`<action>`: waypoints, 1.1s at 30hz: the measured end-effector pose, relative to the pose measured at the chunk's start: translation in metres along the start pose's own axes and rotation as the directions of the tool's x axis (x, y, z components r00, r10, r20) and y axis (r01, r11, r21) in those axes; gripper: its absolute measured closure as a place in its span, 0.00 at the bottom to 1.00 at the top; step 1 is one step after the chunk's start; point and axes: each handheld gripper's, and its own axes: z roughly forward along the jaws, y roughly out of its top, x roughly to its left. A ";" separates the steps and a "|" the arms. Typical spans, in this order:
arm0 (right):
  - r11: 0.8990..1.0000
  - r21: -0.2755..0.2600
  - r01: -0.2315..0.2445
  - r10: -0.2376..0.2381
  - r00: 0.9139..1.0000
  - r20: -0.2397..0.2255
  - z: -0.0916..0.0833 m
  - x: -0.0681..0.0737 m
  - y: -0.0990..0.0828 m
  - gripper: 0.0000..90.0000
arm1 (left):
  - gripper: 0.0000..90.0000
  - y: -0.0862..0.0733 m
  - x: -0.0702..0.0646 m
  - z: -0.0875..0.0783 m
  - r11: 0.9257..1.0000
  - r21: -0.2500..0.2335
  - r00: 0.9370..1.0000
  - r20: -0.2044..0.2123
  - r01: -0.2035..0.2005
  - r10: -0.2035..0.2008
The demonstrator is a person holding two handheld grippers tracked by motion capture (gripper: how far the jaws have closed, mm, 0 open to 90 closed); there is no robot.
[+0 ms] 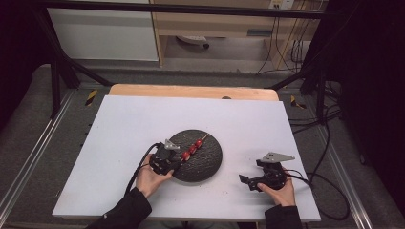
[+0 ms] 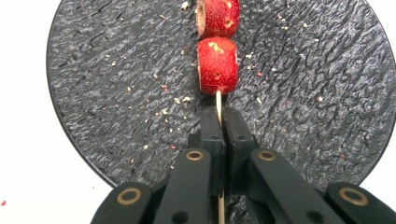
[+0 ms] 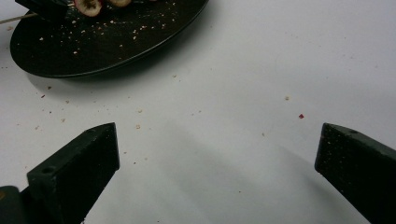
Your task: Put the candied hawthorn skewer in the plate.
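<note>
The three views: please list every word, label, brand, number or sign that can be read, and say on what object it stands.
No readable text in any view.
Yellow-and-black striped markers beside the table: a pattern, no words.
Dark round plate, skewer with red fruit pieces, and left hand-held gripper: no lettering.

A white surface (image 1: 143,124) lies on a wooden top whose bare edge (image 1: 191,90) shows at the far side. Grey floor (image 1: 28,119) surrounds it, crossed by black frame bars (image 1: 62,62). Beyond stand a white panel (image 1: 105,33) and light wooden furniture (image 1: 210,24); black cables (image 1: 286,47) hang far right. Lighting is dim and even.
</note>
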 end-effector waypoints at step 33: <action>1.000 -0.009 -0.017 0.017 1.000 0.004 -0.001 0.000 0.001 0.01 | 0.11 -0.061 0.061 -0.073 0.973 -0.207 0.995 -0.001 -0.102 0.104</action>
